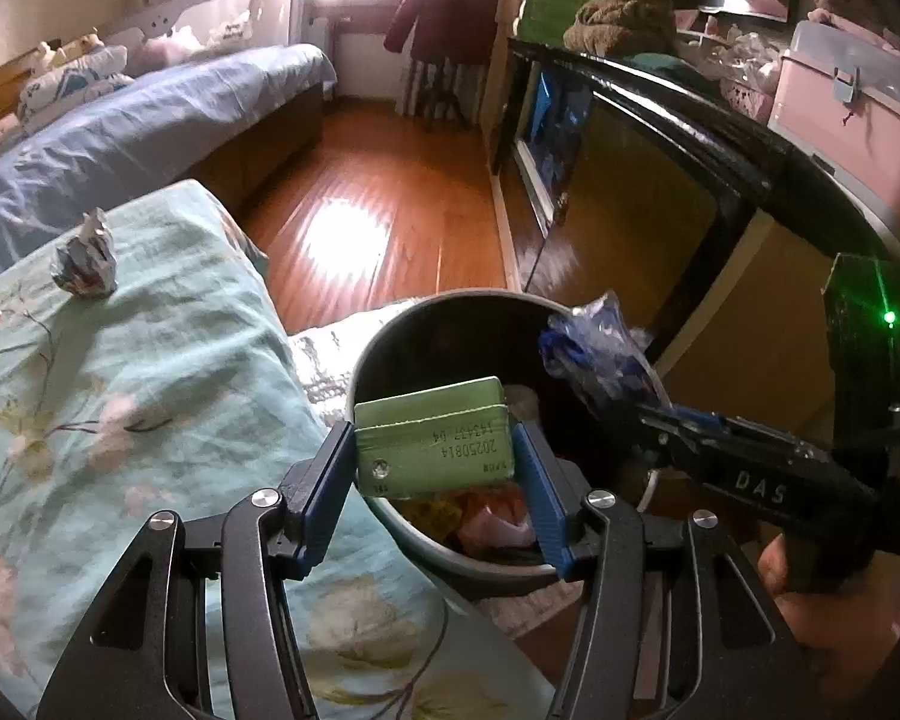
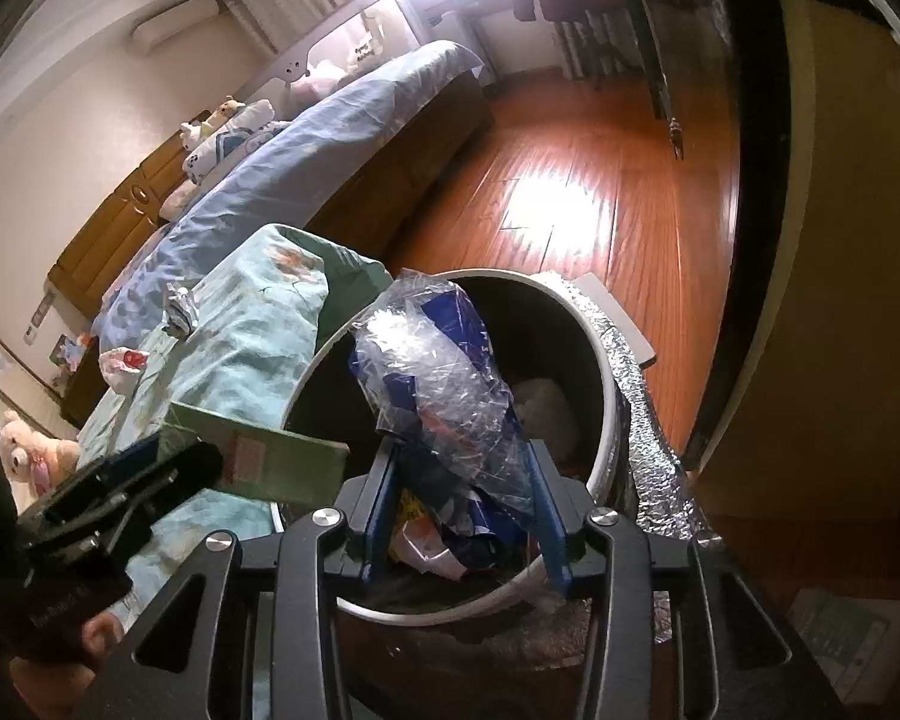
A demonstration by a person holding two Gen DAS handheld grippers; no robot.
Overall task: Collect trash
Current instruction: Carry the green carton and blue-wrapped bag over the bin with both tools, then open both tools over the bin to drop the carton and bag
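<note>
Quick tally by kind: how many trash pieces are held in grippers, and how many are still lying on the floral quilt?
Held in grippers: 2, green carton in left gripper, clear plastic wrapper in right gripper.
Lying on quilt: 2, crumpled foil wad, red-and-white wrapper.
Total: 4

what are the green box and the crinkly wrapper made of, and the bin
Green box: looks like matte printed cardboard, with folded edges and a stamped date code.
Crinkly wrapper: thin clear plastic film with blue print, glossy and creased.
Bin: probably smooth plastic, pale outside and dark inside; metal can't be ruled out.
</note>
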